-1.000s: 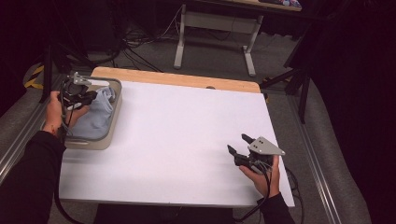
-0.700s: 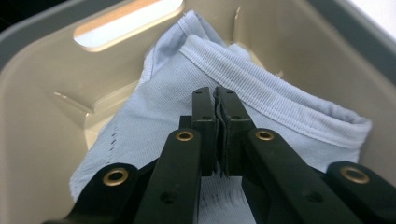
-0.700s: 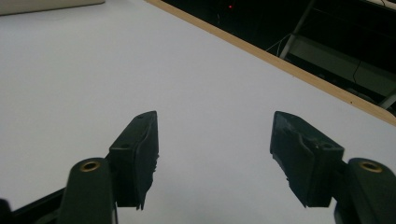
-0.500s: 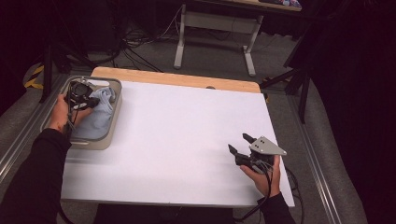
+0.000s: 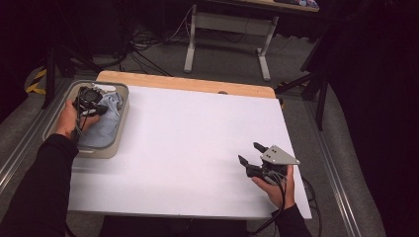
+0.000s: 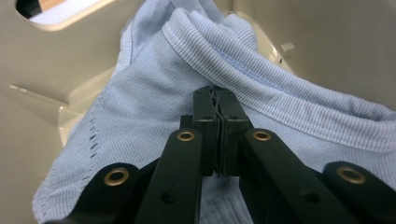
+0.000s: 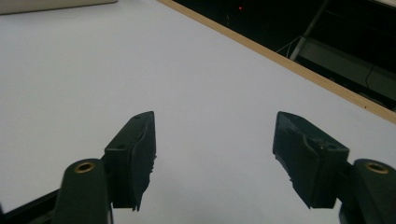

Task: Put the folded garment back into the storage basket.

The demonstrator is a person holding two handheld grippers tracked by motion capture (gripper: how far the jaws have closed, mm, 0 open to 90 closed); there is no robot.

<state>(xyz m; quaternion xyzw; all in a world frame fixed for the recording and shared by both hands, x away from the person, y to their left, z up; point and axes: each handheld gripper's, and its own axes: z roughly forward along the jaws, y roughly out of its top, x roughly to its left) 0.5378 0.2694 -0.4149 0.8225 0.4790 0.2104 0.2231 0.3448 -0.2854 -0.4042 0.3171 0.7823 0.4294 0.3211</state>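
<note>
A light blue ribbed cloth point(image 5: 106, 126) lies crumpled in a beige plastic bin point(image 5: 99, 150) at the table's left edge. My left gripper point(image 5: 91, 96) reaches down into the bin. In the left gripper view its jaws point(image 6: 215, 91) are shut, pad against pad, with the tips against a folded hem of the cloth point(image 6: 280, 84). I see no cloth between the pads. My right gripper point(image 5: 249, 153) hovers low over the white table near the front right. Its jaws point(image 7: 215, 140) stand open over bare tabletop, have just been opening slightly, and hold nothing.
The bin's wall point(image 6: 327, 37) rises close around the left gripper. White sheet point(image 5: 188, 128) covers the table, with a wooden strip point(image 5: 188, 84) along the far edge. Beyond it stand a desk frame point(image 5: 227, 29) and cables on the floor.
My left hand has sunk lower into the bin, bringing its gripper down onto the cloth. The right hand has stayed where it was.
</note>
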